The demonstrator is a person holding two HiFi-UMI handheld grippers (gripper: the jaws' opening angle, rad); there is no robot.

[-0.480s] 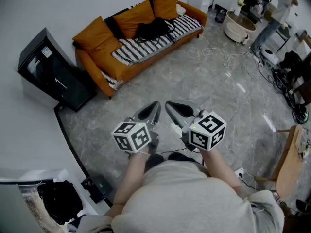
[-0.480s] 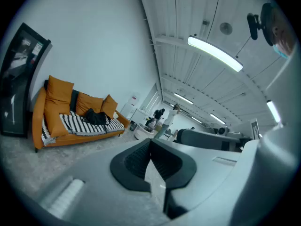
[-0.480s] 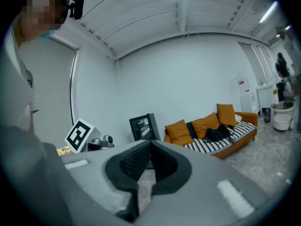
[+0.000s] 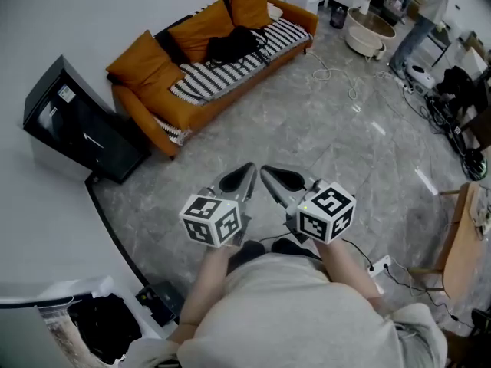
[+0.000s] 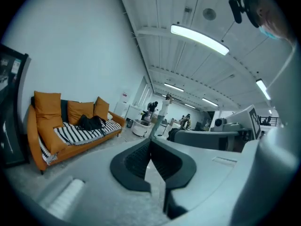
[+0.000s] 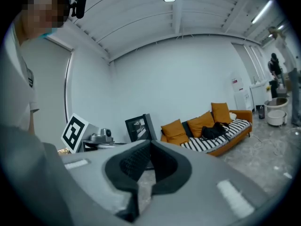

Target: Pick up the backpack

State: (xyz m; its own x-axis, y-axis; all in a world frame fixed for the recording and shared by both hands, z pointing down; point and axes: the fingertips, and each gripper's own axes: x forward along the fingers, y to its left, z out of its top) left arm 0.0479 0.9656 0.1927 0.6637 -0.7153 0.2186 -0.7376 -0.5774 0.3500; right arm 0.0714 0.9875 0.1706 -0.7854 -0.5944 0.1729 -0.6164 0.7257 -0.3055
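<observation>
Holding left gripper (image 4: 244,172) and right gripper (image 4: 270,173) side by side in front of the torso, tips nearly meeting, both pairs of jaws clenched with nothing between them. Bare grey floor (image 4: 307,129) beyond. Black backpack (image 4: 230,44) sits well away on the orange sofa (image 4: 138,106), on its striped seat cover against the back cushions

Backpack (image 4: 230,46) on far sofa (image 4: 146,90): small dark heap, straps and handle not resolved. Wooden desk (image 4: 459,245) was cut by right edge. Far-right person (image 4: 418,37) was cropped at top.
</observation>
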